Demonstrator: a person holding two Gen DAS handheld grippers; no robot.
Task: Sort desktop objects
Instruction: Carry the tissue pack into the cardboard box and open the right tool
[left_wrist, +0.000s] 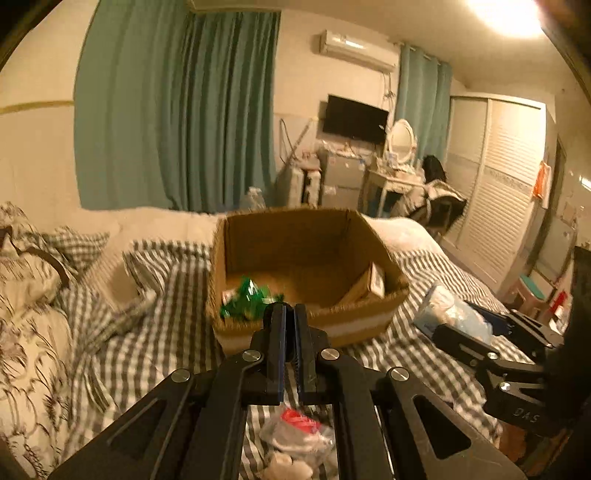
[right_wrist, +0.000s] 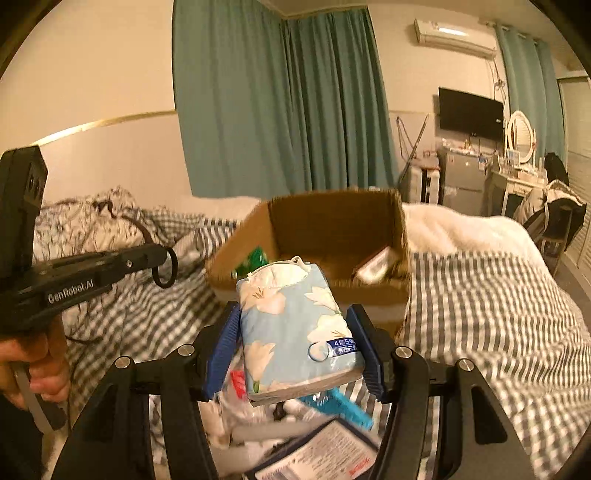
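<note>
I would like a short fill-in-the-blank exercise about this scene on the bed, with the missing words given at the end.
1. The right hand-held gripper holds a pack of ____ with a blue flower print.
2. The cardboard box stands on bedding with a grey-and-white ____ pattern.
3. Inside the box, at its near left corner, lies a crumpled ____ wrapper.
4. The jaws of the left hand-held gripper are ____, with nothing between them.

Missing words: tissues; checked; green; shut
</note>
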